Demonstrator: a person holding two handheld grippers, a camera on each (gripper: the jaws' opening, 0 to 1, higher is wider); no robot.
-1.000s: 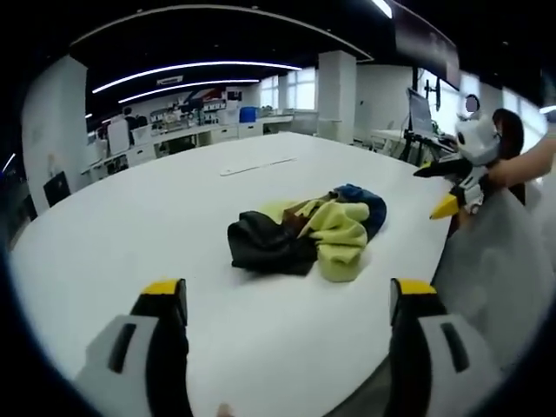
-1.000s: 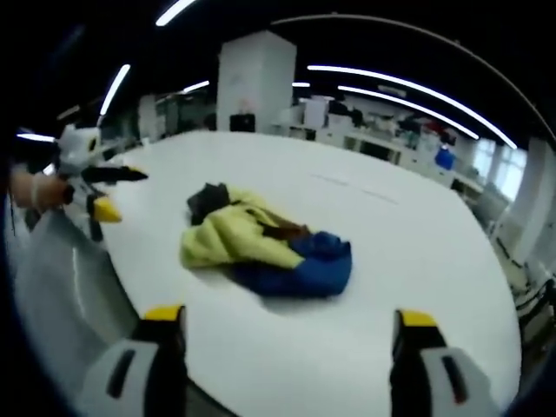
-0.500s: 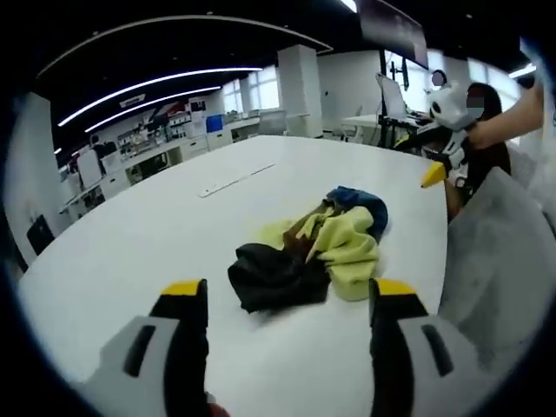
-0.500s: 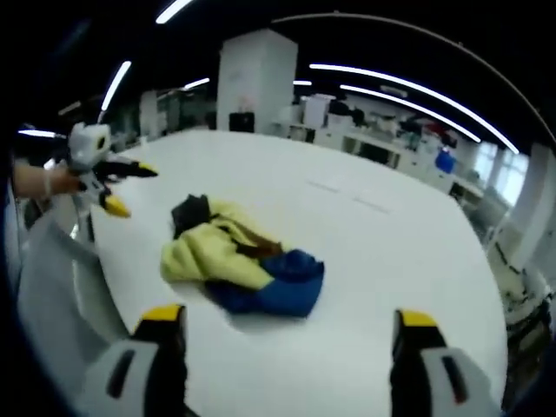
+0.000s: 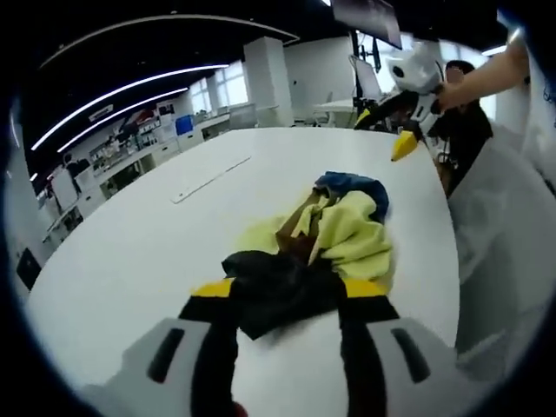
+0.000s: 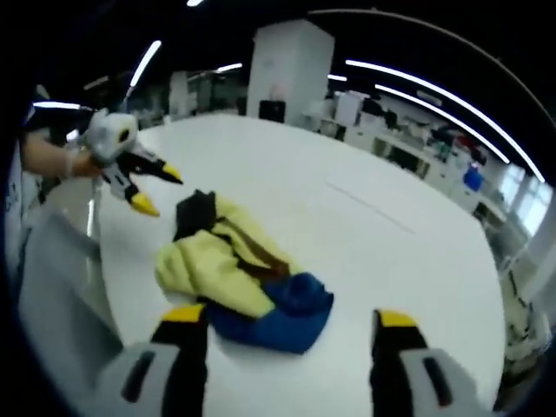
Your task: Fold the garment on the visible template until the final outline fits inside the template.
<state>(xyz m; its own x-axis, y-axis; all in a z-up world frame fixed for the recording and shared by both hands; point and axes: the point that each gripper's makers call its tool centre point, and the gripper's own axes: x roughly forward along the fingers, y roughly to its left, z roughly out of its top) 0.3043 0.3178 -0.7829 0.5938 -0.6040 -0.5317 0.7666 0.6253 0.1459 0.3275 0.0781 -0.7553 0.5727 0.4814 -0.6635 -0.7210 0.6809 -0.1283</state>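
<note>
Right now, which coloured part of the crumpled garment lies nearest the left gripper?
The black part, lying between the left gripper's jaws; the yellow part and blue part lie farther off.

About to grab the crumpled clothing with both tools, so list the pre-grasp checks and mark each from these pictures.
1. Crumpled black, yellow and blue garment lies wholly on the white table: ok.
2. Left tool open, jaws either side of the black end: ok.
3. Right tool open, at the blue end: ok.
4. Tools apart from each other: ok.
5. Template outline on the table: cannot tell.
6. Garment flat for folding: not ok, bunched.
</note>
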